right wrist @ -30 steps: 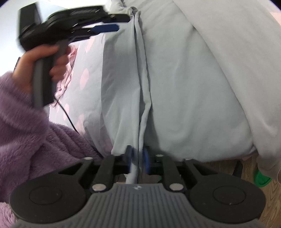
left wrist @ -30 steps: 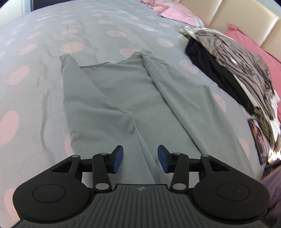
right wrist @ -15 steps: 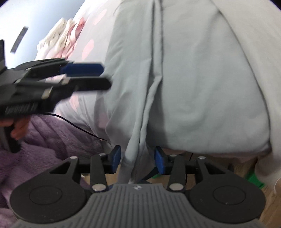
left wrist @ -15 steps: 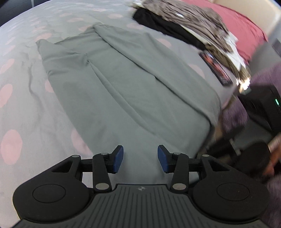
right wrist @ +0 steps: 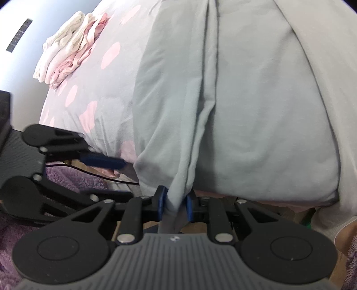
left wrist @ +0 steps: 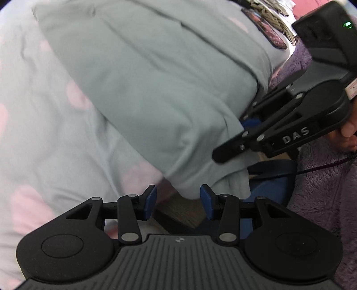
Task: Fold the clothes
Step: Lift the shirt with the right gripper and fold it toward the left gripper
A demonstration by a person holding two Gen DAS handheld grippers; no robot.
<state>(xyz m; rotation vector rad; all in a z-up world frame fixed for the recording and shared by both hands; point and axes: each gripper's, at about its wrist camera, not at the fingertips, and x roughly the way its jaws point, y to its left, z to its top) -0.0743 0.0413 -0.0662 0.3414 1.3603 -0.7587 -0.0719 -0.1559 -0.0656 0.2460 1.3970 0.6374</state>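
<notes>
A grey-green garment (left wrist: 160, 84) lies on the bed and hangs over its near edge; it fills the right wrist view (right wrist: 245, 107). My left gripper (left wrist: 178, 201) is open and empty, just below the garment's hanging left corner. My right gripper (right wrist: 174, 201) is shut on a bunched hanging fold of the garment at the bed edge. The right gripper also shows in the left wrist view (left wrist: 285, 125), at the garment's right edge. The left gripper shows at the left of the right wrist view (right wrist: 67, 154).
The grey bedspread with pink dots (left wrist: 44, 116) lies under the garment. A pile of folded pink and cream clothes (right wrist: 71, 44) sits far back on the bed. A pile of patterned clothes (left wrist: 267, 13) lies at the far right. Purple fleece sleeves (left wrist: 323, 189) are at the sides.
My left gripper has swung down from over the garment to the bed's near edge, still open. My right gripper opened half a second ago and has closed again on the hanging fold.
</notes>
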